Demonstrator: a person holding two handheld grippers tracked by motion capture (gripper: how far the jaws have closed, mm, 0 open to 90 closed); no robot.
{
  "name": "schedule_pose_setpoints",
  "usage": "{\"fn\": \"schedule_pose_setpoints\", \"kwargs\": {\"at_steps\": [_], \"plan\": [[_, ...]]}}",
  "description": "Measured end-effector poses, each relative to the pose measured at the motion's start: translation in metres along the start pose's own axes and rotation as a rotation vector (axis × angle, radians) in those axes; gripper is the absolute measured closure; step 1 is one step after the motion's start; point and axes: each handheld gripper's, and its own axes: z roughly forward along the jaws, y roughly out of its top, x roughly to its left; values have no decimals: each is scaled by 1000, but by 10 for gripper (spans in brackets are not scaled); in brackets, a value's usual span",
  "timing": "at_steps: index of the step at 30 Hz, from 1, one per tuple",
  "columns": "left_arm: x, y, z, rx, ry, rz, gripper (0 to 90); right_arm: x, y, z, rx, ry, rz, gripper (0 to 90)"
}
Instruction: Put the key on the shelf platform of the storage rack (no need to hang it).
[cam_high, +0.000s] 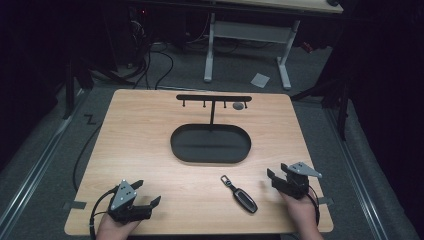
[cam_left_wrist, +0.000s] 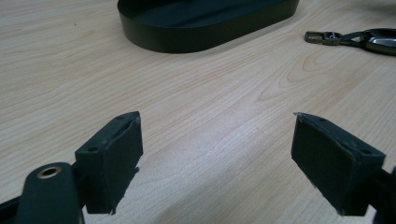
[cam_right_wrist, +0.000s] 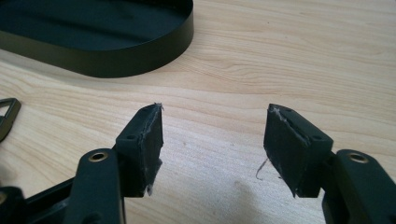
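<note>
A black car key fob (cam_high: 244, 198) with a metal clip (cam_high: 227, 180) lies on the wooden table (cam_high: 150, 150) near its front edge, between my two grippers. The left gripper view catches the fob (cam_left_wrist: 380, 39) and its clip (cam_left_wrist: 322, 37) at upper right. A black oval tray (cam_high: 210, 144) with a T-shaped hook stand (cam_high: 213, 98) sits at the table's middle, its wall close in the left gripper view (cam_left_wrist: 196, 39) and the right gripper view (cam_right_wrist: 140, 58). My left gripper (cam_high: 149, 192) rests open at front left, nothing between its pads (cam_left_wrist: 116, 158). My right gripper (cam_high: 276, 171) is open at front right, also with nothing held.
A small grey round object (cam_high: 238, 106) hangs or sits by the stand's right hooks. Beyond the table stands a white-legged desk (cam_high: 250, 35) with cables on the floor. Bare wood lies around the key fob and in front of the tray.
</note>
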Motion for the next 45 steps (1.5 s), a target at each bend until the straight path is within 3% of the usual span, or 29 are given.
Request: {"fn": "schedule_pose_setpoints", "kwargs": {"at_steps": [11, 29, 36, 37, 45], "plan": [[1, 3, 3, -9, -18, 5, 173, 5, -4, -5, -6, -18, -45, 368], [-1, 6, 12, 5, -41, 17, 173, 17, -3, -10, 15, 20, -134, 288], [-2, 6, 13, 10, -47, 23, 173, 21, -1, -3, 104, 13, -163, 253], [-1, 6, 12, 5, -47, 19, 173, 23, 1, -2, 137, 16, -175, 249], [1, 6, 9, -10, -47, 9, 173, 29, 4, 2, 222, 30, -162, 245]]}}
